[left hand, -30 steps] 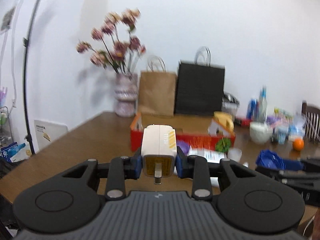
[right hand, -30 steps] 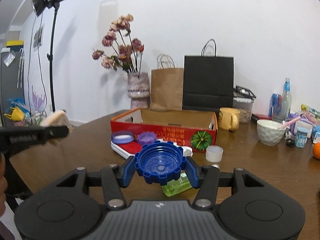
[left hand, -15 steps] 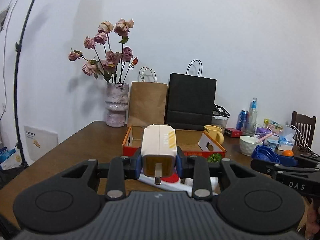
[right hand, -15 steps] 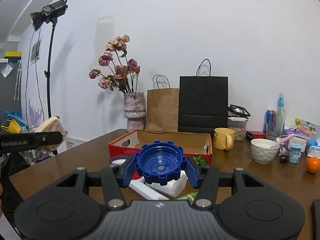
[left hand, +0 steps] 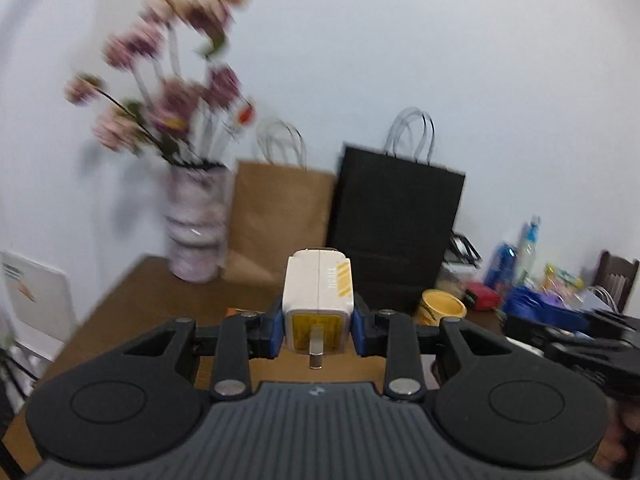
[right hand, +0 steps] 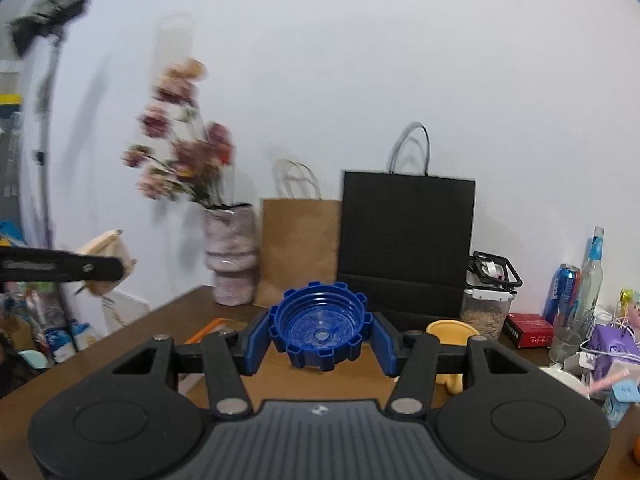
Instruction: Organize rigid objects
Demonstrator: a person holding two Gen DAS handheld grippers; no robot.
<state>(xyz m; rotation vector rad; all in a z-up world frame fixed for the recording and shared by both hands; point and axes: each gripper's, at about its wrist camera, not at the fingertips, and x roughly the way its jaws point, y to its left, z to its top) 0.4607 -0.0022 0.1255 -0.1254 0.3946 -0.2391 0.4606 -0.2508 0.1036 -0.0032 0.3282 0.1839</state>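
1. Both wrist views have tipped since half a second back: the orange-red box front that filled the mid-ground then is mostly below frame, only a thin orange edge [right hand: 208, 326] shows, and the background has gone streaky with motion blur.
2. Left gripper [left hand: 318, 330]: blue pads pressed against both sides of a white charger plug [left hand: 318, 286], yellow end face and metal prong pointing back at the camera. Held clear above the wooden table [left hand: 132, 308].
3. Right gripper [right hand: 320, 338]: pads clamped on the notched rim of a blue screw cap [right hand: 320, 326], hollow side facing the lens, also carried in the air.
4. Cross-sightings: the right tool with its blue cap appears at the right edge of the left view; the left tool's black finger and the pale plug show at the left edge of the right view.
5. Just past the cap, a yellow mug [right hand: 450, 330], partly hidden by the gripper linkage.
6. Further right: clear jar with black clip lid [right hand: 488, 300], red box [right hand: 528, 328], blue can [right hand: 564, 292], clear bottle [right hand: 594, 264].
7. Against the wall: black paper bag [right hand: 406, 240], brown paper bag [right hand: 300, 248], pink vase [right hand: 230, 254] of dried roses, blurred.
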